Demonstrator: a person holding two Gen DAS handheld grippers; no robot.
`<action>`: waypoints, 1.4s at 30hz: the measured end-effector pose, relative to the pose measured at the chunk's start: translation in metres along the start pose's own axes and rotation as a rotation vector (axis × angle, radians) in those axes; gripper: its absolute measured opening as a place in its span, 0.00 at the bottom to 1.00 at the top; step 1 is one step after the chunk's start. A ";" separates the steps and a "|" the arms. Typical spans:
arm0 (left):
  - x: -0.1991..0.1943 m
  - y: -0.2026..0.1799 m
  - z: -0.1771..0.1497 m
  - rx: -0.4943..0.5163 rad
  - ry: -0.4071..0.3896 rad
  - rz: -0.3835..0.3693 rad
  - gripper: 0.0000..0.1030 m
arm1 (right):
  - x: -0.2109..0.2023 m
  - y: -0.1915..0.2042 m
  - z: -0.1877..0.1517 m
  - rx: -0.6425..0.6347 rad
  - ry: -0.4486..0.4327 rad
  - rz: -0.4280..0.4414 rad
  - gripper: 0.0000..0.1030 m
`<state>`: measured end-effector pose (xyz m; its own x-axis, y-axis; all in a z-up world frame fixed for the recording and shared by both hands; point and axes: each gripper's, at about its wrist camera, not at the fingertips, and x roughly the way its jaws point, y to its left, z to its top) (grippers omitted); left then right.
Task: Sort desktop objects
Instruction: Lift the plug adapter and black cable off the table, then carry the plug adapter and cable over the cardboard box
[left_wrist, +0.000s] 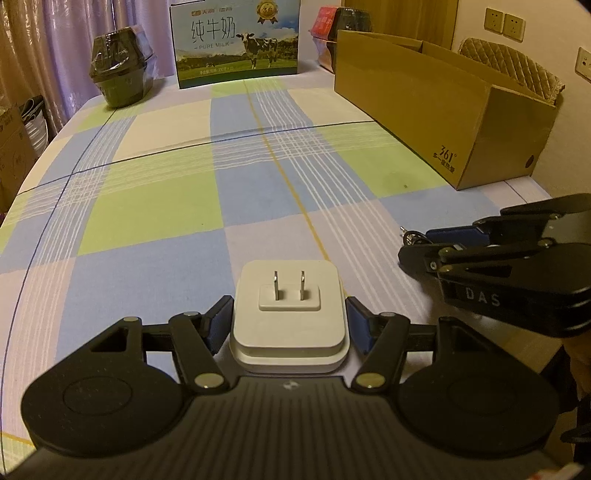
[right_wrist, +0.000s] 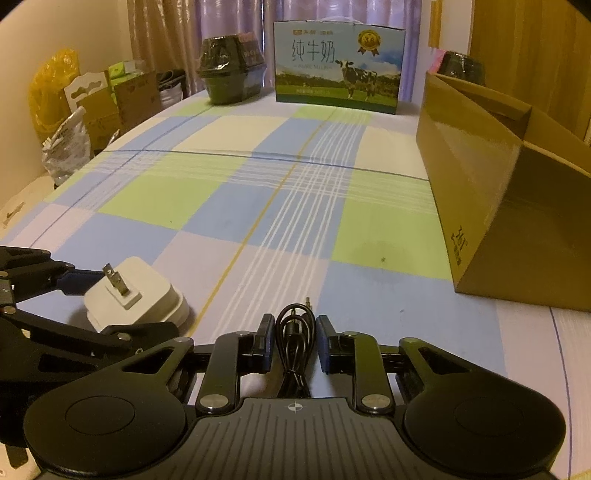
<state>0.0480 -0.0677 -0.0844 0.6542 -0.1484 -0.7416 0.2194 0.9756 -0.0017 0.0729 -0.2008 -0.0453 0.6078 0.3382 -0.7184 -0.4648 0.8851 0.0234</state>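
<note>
- Left gripper (left_wrist: 290, 317) sits low over the checked tablecloth (left_wrist: 155, 206); its blue-padded fingers (left_wrist: 218, 325) flank the white plug adapter (left_wrist: 290, 314), jaws spread wide, a sliver of gap on each side; no clamp on it, prongs pointing up
- Right gripper (right_wrist: 293, 343) has its fingers (right_wrist: 264, 343) on either side of a coiled black audio cable (right_wrist: 295, 328); jaws narrowed around the coil, but whether the pads actually press it I cannot tell; the jack tip pokes out ahead
- The two tools sit side by side near the table's front edge; the open cardboard box (left_wrist: 443, 122) stands to the right, with bare cloth between it and the grippers
- At the far edge: the milk carton (left_wrist: 236, 40) and a wrapped dark container (left_wrist: 122, 70)
- Right wrist view shows the adapter (right_wrist: 136, 299) tilted on the cloth, and bags and cartons (right_wrist: 92, 103) beyond the table; left wrist view shows wall sockets (left_wrist: 504, 22) and the right gripper (left_wrist: 428, 243) side-on
</note>
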 end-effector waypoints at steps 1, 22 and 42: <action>-0.001 0.000 0.000 -0.001 0.000 0.000 0.58 | -0.002 0.000 0.000 0.005 -0.002 0.001 0.20; -0.031 -0.008 0.004 -0.047 0.015 -0.004 0.58 | -0.048 -0.004 0.011 0.039 -0.077 -0.028 0.20; -0.052 -0.024 0.010 -0.039 0.015 -0.017 0.58 | -0.082 -0.013 0.008 0.059 -0.128 -0.056 0.20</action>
<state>0.0161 -0.0847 -0.0394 0.6401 -0.1626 -0.7509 0.2017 0.9786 -0.0400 0.0344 -0.2372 0.0189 0.7103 0.3226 -0.6256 -0.3917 0.9196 0.0295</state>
